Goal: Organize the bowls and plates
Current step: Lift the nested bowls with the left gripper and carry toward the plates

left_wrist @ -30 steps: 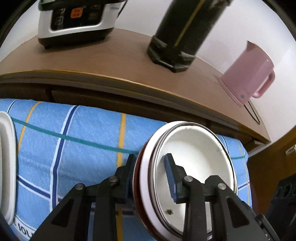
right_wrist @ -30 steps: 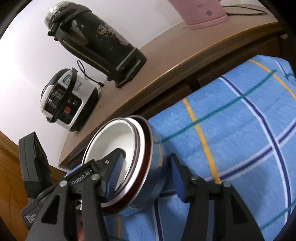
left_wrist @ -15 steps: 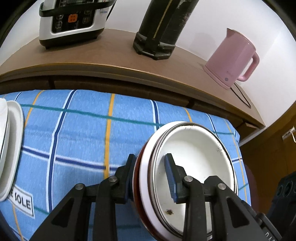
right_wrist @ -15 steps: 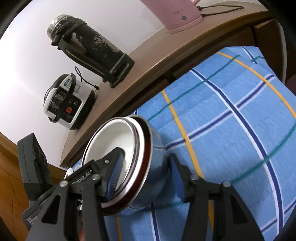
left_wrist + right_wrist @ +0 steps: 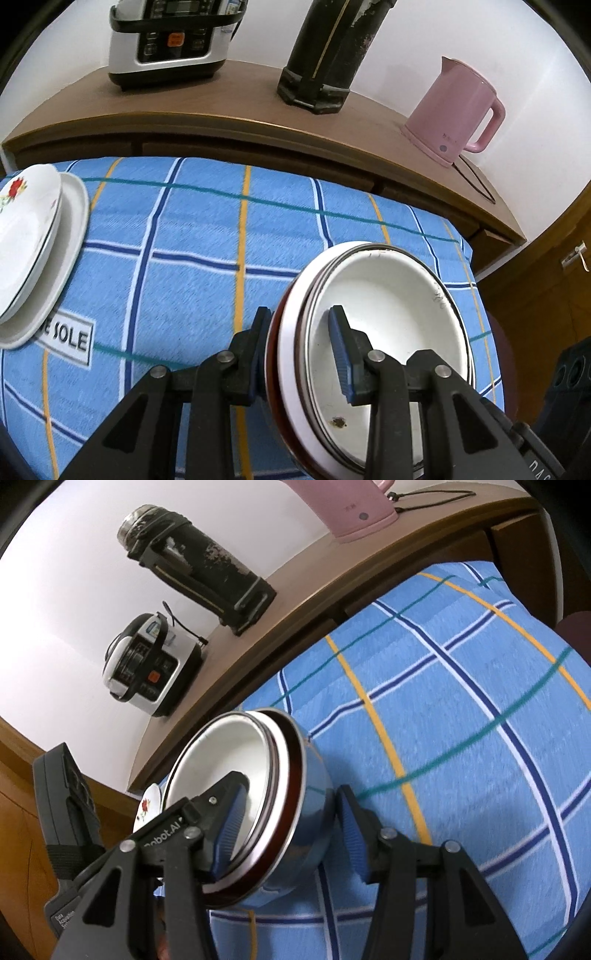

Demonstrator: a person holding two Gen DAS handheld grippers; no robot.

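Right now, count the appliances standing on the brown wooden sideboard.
3: a white-and-black rice cooker at the left, a tall black flask in the middle, a pink electric kettle at the right. More may sit outside the frame.
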